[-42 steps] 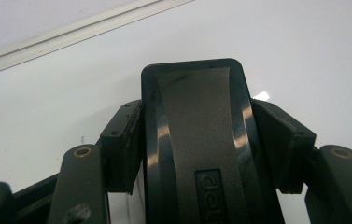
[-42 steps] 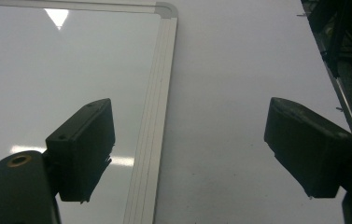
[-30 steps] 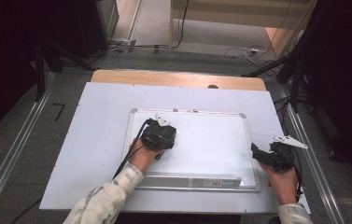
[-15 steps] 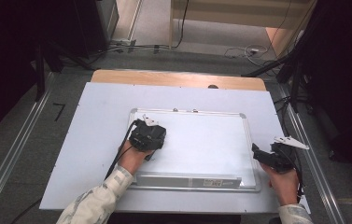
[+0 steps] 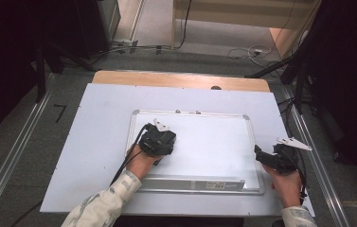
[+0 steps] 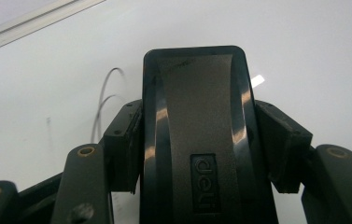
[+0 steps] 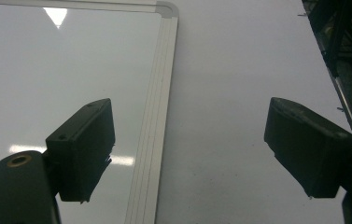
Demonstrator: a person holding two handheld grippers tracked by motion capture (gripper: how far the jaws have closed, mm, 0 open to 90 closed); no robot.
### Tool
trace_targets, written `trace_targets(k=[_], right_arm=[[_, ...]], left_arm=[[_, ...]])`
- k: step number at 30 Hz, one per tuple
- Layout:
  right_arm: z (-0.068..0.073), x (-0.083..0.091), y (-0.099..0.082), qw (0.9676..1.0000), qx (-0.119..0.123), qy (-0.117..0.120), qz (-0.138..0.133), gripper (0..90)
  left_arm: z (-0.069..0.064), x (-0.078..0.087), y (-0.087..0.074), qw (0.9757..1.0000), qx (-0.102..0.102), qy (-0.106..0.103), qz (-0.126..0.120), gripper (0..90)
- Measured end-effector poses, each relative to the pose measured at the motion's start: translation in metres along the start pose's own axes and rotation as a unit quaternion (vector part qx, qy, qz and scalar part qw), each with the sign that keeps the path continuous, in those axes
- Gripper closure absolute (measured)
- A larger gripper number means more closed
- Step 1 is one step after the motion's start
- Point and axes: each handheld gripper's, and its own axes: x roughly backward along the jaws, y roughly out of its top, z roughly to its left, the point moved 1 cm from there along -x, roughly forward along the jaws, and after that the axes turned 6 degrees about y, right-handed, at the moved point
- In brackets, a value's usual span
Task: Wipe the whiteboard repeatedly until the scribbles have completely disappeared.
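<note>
Left gripper (image 6: pixel 197 154) was clamped on a black eraser (image 6: pixel 196 126), its pads pressing both long sides. In the left gripper view the eraser's long axis ran straight along the jaws, its rounded end pointing away from the hand over the whiteboard (image 6: pixel 304 56), with a "deli" label near the hand end. Whether the eraser touched the board could not be told. From the high view, this gripper (image 5: pixel 159 141) sat over the left part of the whiteboard (image 5: pixel 214 142), well inside its frame and nearer the left edge than the right.

Right gripper (image 7: pixel 190 149) had its jaws wide apart with nothing between them. It straddled the whiteboard's right frame strip (image 7: pixel 157 121), one pad over the board and the other over the table (image 7: pixel 229 70). In the high view it (image 5: pixel 266 157) rested at the board's lower right edge.
</note>
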Motion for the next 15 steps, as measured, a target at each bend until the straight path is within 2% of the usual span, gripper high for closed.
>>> trace_targets(k=[3, 5, 8, 12, 15], right_arm=[[0.000, 0.000, 0.000, 1.0000, 0.000, 0.000, 0.000, 14.9], [-0.001, 0.000, 0.000, 1.0000, -0.002, 0.000, 0.000, 14.9], [-0.002, 0.001, -0.001, 1.0000, -0.002, 0.000, 0.000, 14.9], [-0.003, 0.002, -0.002, 1.0000, -0.003, -0.001, -0.001, 14.9], [-0.003, 0.002, -0.002, 1.0000, -0.005, 0.000, -0.002, 14.9]], left_arm=[[0.002, -0.001, 0.000, 1.0000, 0.001, -0.007, -0.001, 40.5], [0.009, -0.002, 0.001, 1.0000, 0.003, -0.001, -0.003, 40.3], [0.020, -0.005, 0.002, 0.9998, 0.019, 0.011, -0.005, 40.2], [0.026, -0.006, 0.002, 0.9996, 0.024, 0.016, -0.004, 40.1], [0.033, -0.009, 0.004, 0.9990, 0.036, 0.025, -0.005, 40.1]])
